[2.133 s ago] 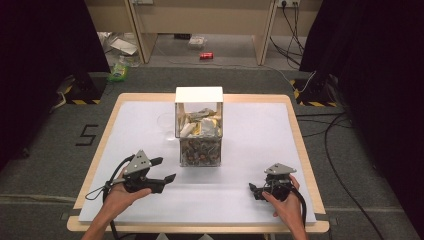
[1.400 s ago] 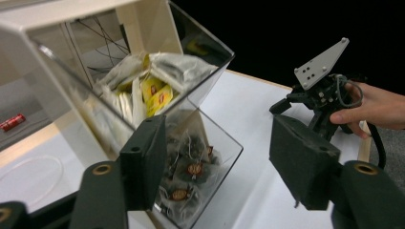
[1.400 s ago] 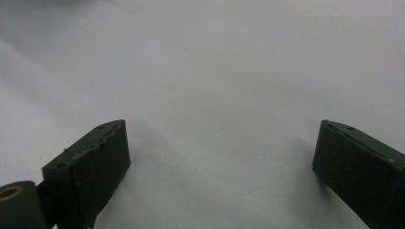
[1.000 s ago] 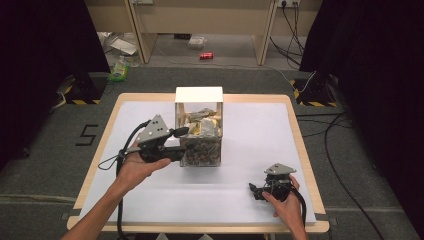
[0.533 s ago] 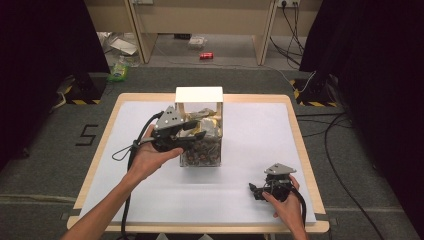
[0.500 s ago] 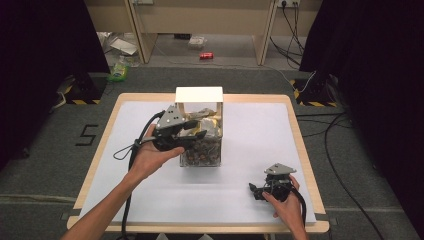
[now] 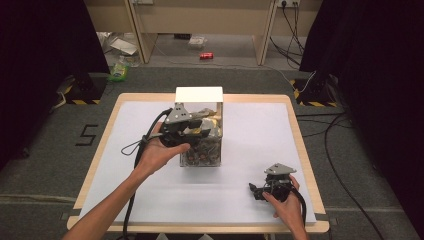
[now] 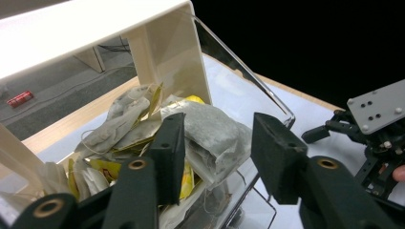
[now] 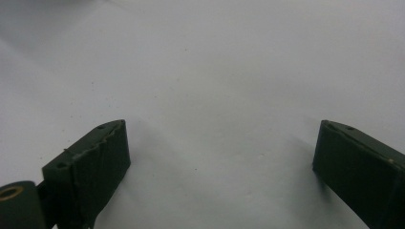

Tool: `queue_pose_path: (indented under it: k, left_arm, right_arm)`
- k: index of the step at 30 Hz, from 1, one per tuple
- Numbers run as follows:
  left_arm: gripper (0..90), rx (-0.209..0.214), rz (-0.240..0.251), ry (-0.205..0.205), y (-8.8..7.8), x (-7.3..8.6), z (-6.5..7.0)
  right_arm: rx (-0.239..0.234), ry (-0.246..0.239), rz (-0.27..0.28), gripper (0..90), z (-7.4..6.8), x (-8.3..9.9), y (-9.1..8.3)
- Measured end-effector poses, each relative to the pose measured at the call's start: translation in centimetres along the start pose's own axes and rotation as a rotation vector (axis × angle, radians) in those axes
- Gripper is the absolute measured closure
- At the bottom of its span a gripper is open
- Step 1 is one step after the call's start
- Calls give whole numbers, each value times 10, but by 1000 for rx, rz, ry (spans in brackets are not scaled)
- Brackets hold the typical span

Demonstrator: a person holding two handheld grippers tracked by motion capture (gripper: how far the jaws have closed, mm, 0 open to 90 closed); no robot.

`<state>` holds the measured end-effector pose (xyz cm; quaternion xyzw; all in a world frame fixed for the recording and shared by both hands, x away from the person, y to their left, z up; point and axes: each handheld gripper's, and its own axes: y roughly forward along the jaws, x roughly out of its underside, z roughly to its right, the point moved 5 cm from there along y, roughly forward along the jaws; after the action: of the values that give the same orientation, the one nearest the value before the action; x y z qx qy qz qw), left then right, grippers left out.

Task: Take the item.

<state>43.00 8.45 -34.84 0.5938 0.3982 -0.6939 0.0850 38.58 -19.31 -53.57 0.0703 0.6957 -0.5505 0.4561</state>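
Observation:
A clear-walled box [image 7: 201, 150] with a white back panel stands mid-table, heaped with tea bags [image 7: 207, 125]. My left gripper [image 7: 202, 126] reaches over the box's open top from the left. In the left gripper view its jaws stand partly closed on either side of a plump grey tea bag [image 8: 215, 136] that lies on top of the pile; the left gripper [image 8: 218, 155] is open. The right gripper [image 7: 257, 191] rests on the white sheet at the front right. Its jaws are spread wide over bare sheet, so the right gripper [image 9: 222, 157] is open with nothing between them.
A white sheet [image 7: 300, 140] covers the wooden table. The box's white frame [image 8: 162, 52] and clear wall [image 8: 248, 90] close in on the left jaws. The left gripper's cable [image 7: 142, 145] trails over the sheet. A red can [image 7: 206, 55] and a green bottle [image 7: 119, 70] lie on the floor beyond.
The left gripper rose from the table's front left and moved right to the box, then pushed its jaws in over the tea bags. The right gripper stayed put.

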Motion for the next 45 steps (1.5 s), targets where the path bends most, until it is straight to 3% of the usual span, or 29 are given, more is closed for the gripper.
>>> queue_pose_path:
  k: [5,13,17,21,24,36,45]
  left_arm:
    - [742,-12,0,58,2,1,4]
    - [883,-3,-2,73,4,1,3]
    - [868,11,2,62,3,0,2]
    - [709,23,14,40,4,-2,3]
    - [675,23,0,37,10,-3,6]
    - [671,23,-18,21,18,-7,8]
    - [857,-1,-56,68,24,-4,12]
  right_arm:
    - [1,-1,0,59,0,0,0]
    - [0,0,0,59,0,0,0]
    - [0,0,0,59,0,0,0]
    - [0,0,0,59,0,0,0]
    - [0,0,0,59,0,0,0]
    - [0,-1,0,59,0,0,0]
    - [0,-1,0,59,0,0,0]
